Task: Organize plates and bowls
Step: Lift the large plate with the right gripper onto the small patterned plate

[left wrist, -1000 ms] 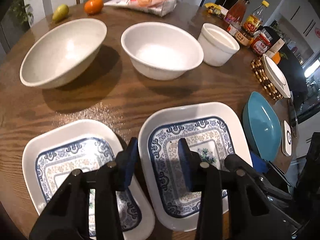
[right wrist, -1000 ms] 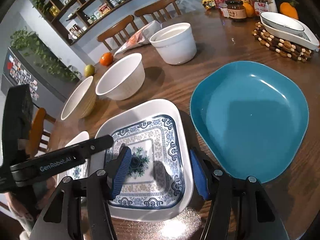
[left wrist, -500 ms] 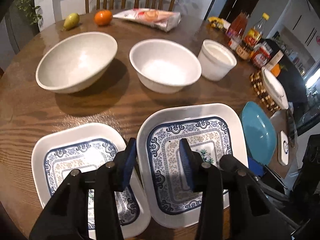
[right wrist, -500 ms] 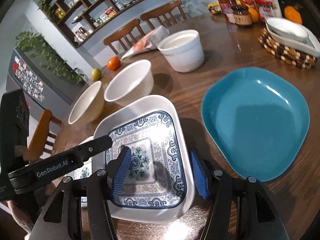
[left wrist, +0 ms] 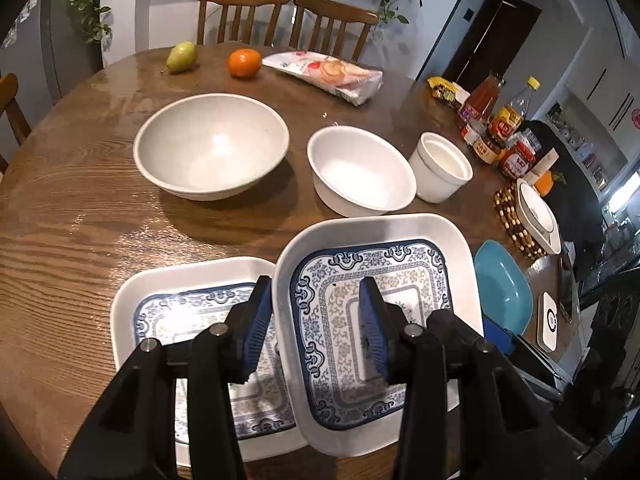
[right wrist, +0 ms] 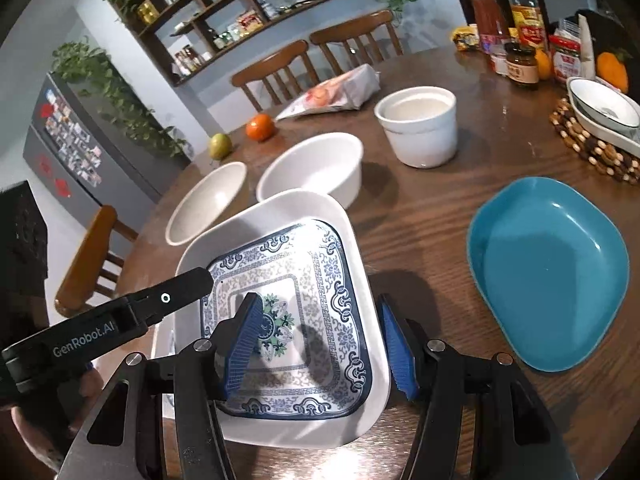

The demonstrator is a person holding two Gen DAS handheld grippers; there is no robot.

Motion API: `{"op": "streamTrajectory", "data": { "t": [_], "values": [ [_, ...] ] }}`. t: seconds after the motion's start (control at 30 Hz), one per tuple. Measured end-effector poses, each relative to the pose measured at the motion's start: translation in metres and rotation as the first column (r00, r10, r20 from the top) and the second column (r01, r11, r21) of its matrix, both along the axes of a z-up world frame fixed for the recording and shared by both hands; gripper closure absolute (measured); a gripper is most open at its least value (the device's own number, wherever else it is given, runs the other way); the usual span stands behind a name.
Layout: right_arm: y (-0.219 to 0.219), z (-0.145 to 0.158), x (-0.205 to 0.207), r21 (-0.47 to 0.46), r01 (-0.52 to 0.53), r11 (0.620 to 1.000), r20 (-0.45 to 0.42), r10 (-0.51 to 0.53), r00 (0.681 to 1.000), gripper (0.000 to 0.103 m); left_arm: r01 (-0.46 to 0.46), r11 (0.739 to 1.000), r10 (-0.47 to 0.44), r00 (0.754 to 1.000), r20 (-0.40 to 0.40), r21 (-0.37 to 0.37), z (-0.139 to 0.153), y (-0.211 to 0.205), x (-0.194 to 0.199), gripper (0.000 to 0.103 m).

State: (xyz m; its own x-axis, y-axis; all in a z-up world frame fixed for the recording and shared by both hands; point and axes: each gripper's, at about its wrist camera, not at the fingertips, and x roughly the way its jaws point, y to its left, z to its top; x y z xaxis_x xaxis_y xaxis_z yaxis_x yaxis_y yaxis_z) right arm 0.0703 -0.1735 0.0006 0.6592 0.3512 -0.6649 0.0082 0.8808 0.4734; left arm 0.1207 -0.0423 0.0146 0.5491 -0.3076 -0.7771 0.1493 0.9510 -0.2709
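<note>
You grip the patterned plate (left wrist: 376, 320) with both grippers, the left gripper (left wrist: 316, 320) clenched on its left rim and the right gripper (right wrist: 320, 344) on its right rim, so it rides level, overlapping the matching plate (left wrist: 172, 320) on the table (left wrist: 80, 220) for stacking.

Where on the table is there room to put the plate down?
Bare wood lies left of the patterned plate, in front of the big bowl. More shows between the teal plate and the white cup. It's crowded by the jars.
</note>
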Motion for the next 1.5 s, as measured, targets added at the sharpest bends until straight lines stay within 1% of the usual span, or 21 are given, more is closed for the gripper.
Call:
{"op": "streamTrajectory", "data": {
  "t": [0.13, 0.23, 0.3, 0.4, 0.47, 0.57, 0.7, 0.83, 0.9, 0.97, 1.03, 1.13, 1.23, 1.33, 1.4, 1.5],
  "values": [
    [0.003, 0.008, -0.001, 0.024, -0.022, 0.999, 0.016, 0.022, 1.0, 0.042, -0.014, 0.999, 0.015, 1.0, 0.022, -0.03, 0.012, 0.01, -0.007, 0.062],
    [0.009, 0.024, -0.006, 0.036, -0.054, 0.998, 0.046, 0.052, 0.998, 0.042, -0.029, 0.999, 0.031, 0.997, 0.065, -0.032, 0.026, 0.015, -0.017, 0.062],
    [0.01, 0.037, -0.009, 0.045, -0.073, 0.996, 0.065, 0.07, 0.995, 0.042, -0.023, 0.999, 0.026, 0.995, 0.093, -0.027, 0.037, 0.017, -0.024, 0.061],
    [0.015, 0.06, -0.014, 0.012, -0.078, 0.997, 0.116, 0.076, 0.99, 0.042, 0.011, 1.0, -0.007, 0.993, 0.117, -0.027, 0.055, 0.023, -0.034, 0.061],
    [0.022, 0.072, -0.016, -0.008, -0.092, 0.996, 0.137, 0.092, 0.986, 0.042, 0.026, 1.0, -0.025, 0.992, 0.123, -0.007, 0.062, 0.029, -0.04, 0.059],
    [0.039, 0.077, -0.013, -0.013, -0.137, 0.99, 0.134, 0.138, 0.981, 0.042, 0.002, 1.0, -0.004, 0.991, 0.133, 0.016, 0.066, 0.043, -0.047, 0.058],
    [0.06, 0.067, -0.007, -0.008, -0.199, 0.98, 0.111, 0.199, 0.974, 0.042, -0.057, 0.998, 0.052, 0.988, 0.142, 0.032, 0.06, 0.062, -0.051, 0.057],
    [0.081, 0.043, 0.002, 0.004, -0.241, 0.97, 0.051, 0.241, 0.969, 0.042, -0.083, 0.995, 0.077, 0.993, 0.095, 0.055, 0.04, 0.079, -0.049, 0.057],
    [0.088, 0.033, 0.006, -0.001, -0.246, 0.969, 0.028, 0.245, 0.969, 0.042, -0.094, 0.994, 0.091, 0.994, 0.065, 0.048, 0.031, 0.086, -0.046, 0.057],
    [0.095, 0.021, 0.01, -0.007, -0.25, 0.968, 0.001, 0.25, 0.968, 0.042, -0.098, 0.994, 0.095, 0.994, 0.047, 0.057, 0.022, 0.089, -0.043, 0.057],
    [0.099, 0.014, 0.013, -0.014, -0.257, 0.966, -0.019, 0.257, 0.966, 0.042, -0.103, 0.992, 0.101, 0.994, 0.031, 0.067, 0.014, 0.092, -0.041, 0.057],
    [0.103, 0.003, 0.018, -0.026, -0.257, 0.966, -0.054, 0.255, 0.965, 0.042, -0.104, 0.993, 0.104, 0.995, -0.001, 0.062, 0.003, 0.093, -0.034, 0.056],
    [0.104, -0.004, 0.021, -0.03, -0.253, 0.967, -0.082, 0.25, 0.965, 0.042, -0.103, 0.993, 0.106, 0.994, -0.039, 0.065, -0.01, 0.094, -0.024, 0.056],
    [0.106, -0.006, 0.022, -0.048, -0.254, 0.966, -0.091, 0.249, 0.964, 0.042, -0.104, 0.992, 0.109, 0.991, -0.081, 0.064, -0.019, 0.094, -0.018, 0.056],
    [0.107, -0.007, 0.022, -0.058, -0.256, 0.965, -0.093, 0.25, 0.964, 0.042, -0.105, 0.993, 0.109, 0.99, -0.087, 0.048, -0.019, 0.095, -0.015, 0.056],
    [0.105, -0.008, 0.023, -0.056, -0.257, 0.965, -0.091, 0.251, 0.964, 0.042, -0.106, 0.993, 0.11, 0.991, -0.075, 0.048, -0.018, 0.094, -0.012, 0.056]
  ]
}}
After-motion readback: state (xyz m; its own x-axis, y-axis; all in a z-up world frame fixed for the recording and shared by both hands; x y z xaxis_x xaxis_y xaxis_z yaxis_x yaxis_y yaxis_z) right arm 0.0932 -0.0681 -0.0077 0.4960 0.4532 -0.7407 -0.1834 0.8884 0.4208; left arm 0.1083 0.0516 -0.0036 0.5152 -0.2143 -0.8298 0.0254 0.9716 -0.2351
